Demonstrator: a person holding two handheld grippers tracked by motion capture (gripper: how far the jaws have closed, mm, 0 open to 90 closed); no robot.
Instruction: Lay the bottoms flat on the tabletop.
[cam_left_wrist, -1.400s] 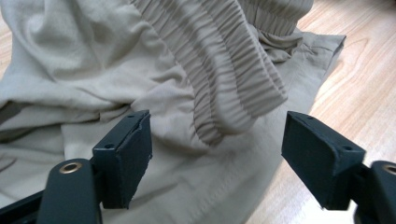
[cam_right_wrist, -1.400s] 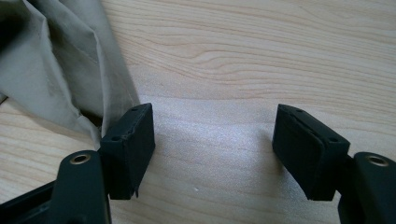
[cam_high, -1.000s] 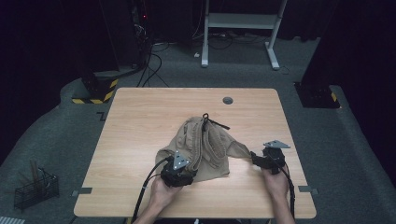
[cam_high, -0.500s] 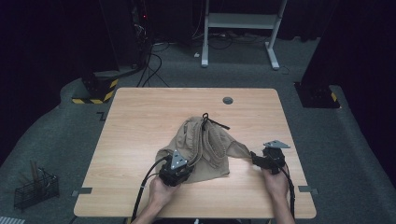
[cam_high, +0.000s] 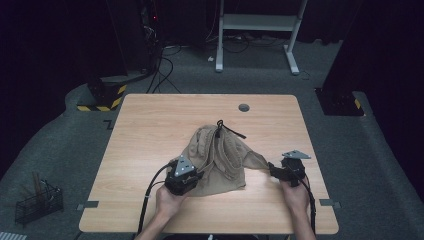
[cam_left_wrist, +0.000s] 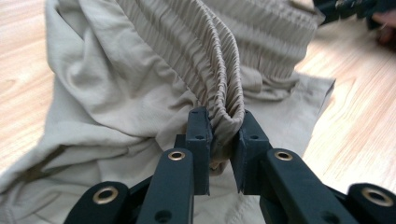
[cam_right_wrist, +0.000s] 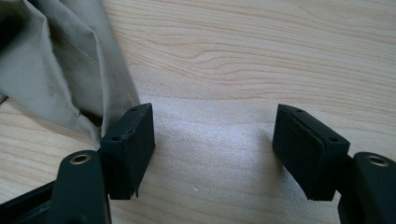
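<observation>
Near the front edge of the wooden table (cam_high: 150, 125), a crumpled pair of beige shorts (cam_high: 220, 160) lies in a heap, and everything can be placed by that heap. At its near left corner the left gripper (cam_high: 192, 172) has just been closing, and its jaws now pinch a fold of the gathered elastic waistband (cam_left_wrist: 224, 100); in the left gripper view the ribbed cloth bulges up between the two black pads, so the hold looks real. Just beside the heap's right-hand tip, the right gripper (cam_right_wrist: 212, 140) rests low over the bare wood with its jaws spread wide and nothing between them; the cloth's edge lies just beside one jaw, though I cannot tell whether they touch. I judge the step in hand to be taking hold of the garment to spread or fold it: one side is caught, the other not yet. The next move seems to call for the right gripper to shift toward the heap and close on the waistband or hem there, catching enough layers that the shorts lift evenly instead of slipping. A black drawstring (cam_high: 227, 129) trails from the far side of the heap. Well apart from the heap, down on the floor to its left, a small wire basket (cam_high: 22, 212) holds a few upright sticks; what they are I cannot tell.
</observation>
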